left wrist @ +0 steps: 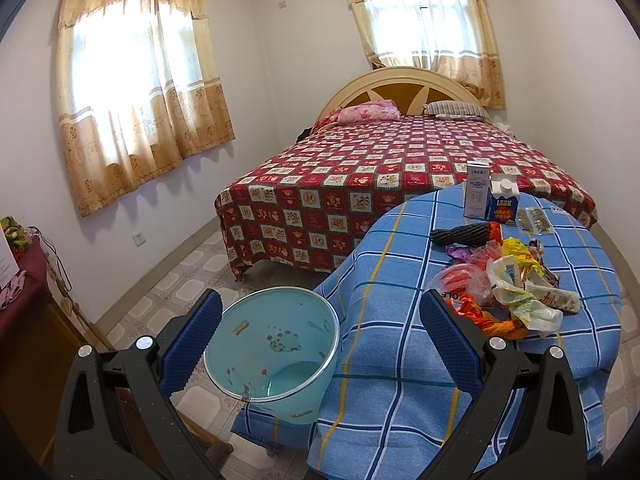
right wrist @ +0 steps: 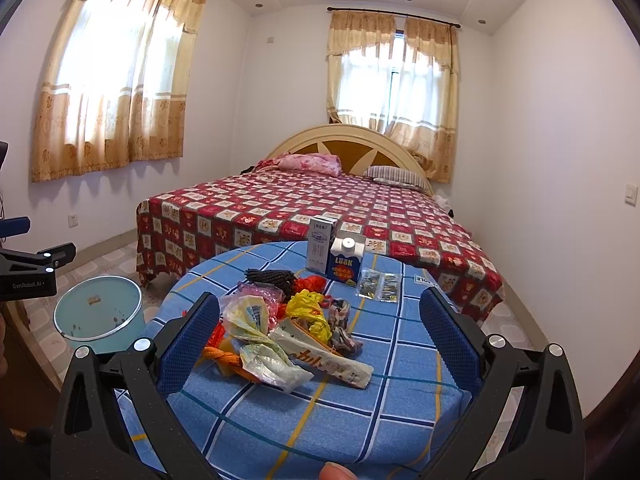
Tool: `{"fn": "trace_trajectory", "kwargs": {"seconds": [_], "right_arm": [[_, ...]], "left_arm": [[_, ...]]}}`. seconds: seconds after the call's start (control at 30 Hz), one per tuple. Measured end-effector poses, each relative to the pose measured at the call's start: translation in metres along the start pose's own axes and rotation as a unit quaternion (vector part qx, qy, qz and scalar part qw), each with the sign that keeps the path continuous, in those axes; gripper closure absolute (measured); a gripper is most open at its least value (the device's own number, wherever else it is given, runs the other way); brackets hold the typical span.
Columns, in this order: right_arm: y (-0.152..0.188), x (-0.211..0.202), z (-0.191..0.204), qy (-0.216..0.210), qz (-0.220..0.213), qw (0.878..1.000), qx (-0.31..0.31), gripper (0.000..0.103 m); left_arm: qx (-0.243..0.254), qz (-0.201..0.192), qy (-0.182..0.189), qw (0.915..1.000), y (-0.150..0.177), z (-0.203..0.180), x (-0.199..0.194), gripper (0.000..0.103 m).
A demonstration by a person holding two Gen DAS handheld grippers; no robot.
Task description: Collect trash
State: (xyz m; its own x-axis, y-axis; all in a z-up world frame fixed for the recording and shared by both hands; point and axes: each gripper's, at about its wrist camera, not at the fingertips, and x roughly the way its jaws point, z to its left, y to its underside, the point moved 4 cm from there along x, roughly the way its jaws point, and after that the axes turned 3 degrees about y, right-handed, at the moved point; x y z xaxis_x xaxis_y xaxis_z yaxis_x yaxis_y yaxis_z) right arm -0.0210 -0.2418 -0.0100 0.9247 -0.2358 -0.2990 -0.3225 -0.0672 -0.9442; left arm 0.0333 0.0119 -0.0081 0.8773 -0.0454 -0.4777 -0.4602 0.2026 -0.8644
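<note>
- Standing on the floor just off the table's left edge, the pale blue bin (right wrist: 98, 312) is an open, rigid plastic pail with nothing in it but marks on its wall; it looks light enough to tip if knocked on the rim.
- Hanging above the bin and the table's left edge, the left gripper (left wrist: 320, 340) has its jaws spread wide and holds nothing.
- Near the middle of the table (right wrist: 400, 360), toward the near-left edge, the trash pile (right wrist: 280, 332) is crumpled plastic bags and wrappers: very light, soft and slippery, likely to spring open or drag a neighbour along. Pinching a bunched fold would probably hold better than a flat sheet.
- At the pile's near side, the long white wrapper (right wrist: 332, 360) lies flat; it looks stiffer, and I judge its free right end the easiest place to grip.
- Toward the far edge stand a tall white carton (right wrist: 320, 248) and a blue carton (right wrist: 345, 262) touching it, both boxy and stiff; gripping across the flat sides should suit, though whether they are empty cannot be told.
- Just right of the cartons lie two small clear sachets (right wrist: 378, 286), thin, flat and hard to lift.
- Hovering over the near edge, the right gripper (right wrist: 320, 340) gapes fully, empty.
</note>
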Motion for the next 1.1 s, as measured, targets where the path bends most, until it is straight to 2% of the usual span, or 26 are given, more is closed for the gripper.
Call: {"fn": "trace_trajectory", "kwargs": {"seconds": [1.1], "right_arm": [[0.0026,0.0014,0.0016,0.0,0.001,1.0,-0.002,0.005]], "left_arm": [[-0.001,0.001,0.0,1.0,0.0019,0.0022,0.0016,0.006]]}}
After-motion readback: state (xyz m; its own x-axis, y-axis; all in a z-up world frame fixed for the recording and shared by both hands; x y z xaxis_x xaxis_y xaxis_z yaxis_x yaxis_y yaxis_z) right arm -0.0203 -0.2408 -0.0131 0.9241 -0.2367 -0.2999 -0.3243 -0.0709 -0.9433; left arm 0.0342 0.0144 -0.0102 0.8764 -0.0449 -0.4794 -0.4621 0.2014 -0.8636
